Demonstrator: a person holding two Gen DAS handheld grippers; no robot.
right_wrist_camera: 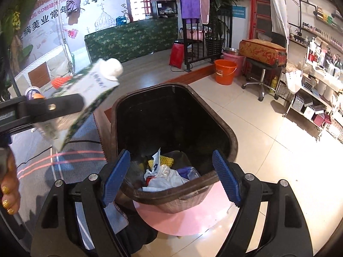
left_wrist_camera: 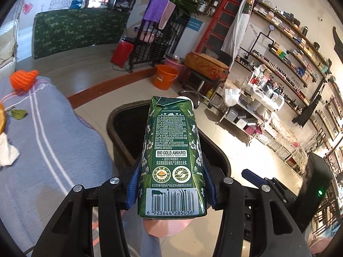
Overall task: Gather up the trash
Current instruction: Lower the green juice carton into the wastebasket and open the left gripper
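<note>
My left gripper (left_wrist_camera: pixel 171 184) is shut on a green milk carton (left_wrist_camera: pixel 172 156) with a barcode, held above the dark brown trash bin (left_wrist_camera: pixel 120 126). In the right wrist view the same carton (right_wrist_camera: pixel 85 98) shows blurred at the left, white cap up, with the left gripper's finger across it. My right gripper (right_wrist_camera: pixel 171 177) is open and empty, its blue pads (right_wrist_camera: pixel 116 177) either side of the bin's near rim (right_wrist_camera: pixel 169 194). The bin holds plastic bags (right_wrist_camera: pixel 165 177) and a yellow mesh piece (right_wrist_camera: pixel 164 160).
A table with a grey striped cloth (left_wrist_camera: pixel 49 141) stands left of the bin, carrying an orange knitted item (left_wrist_camera: pixel 23 79), a leaf and white tissue (left_wrist_camera: pixel 7 152). An orange bucket (right_wrist_camera: pixel 225 71), a stool with a suitcase and product shelves stand on the tiled floor at the right.
</note>
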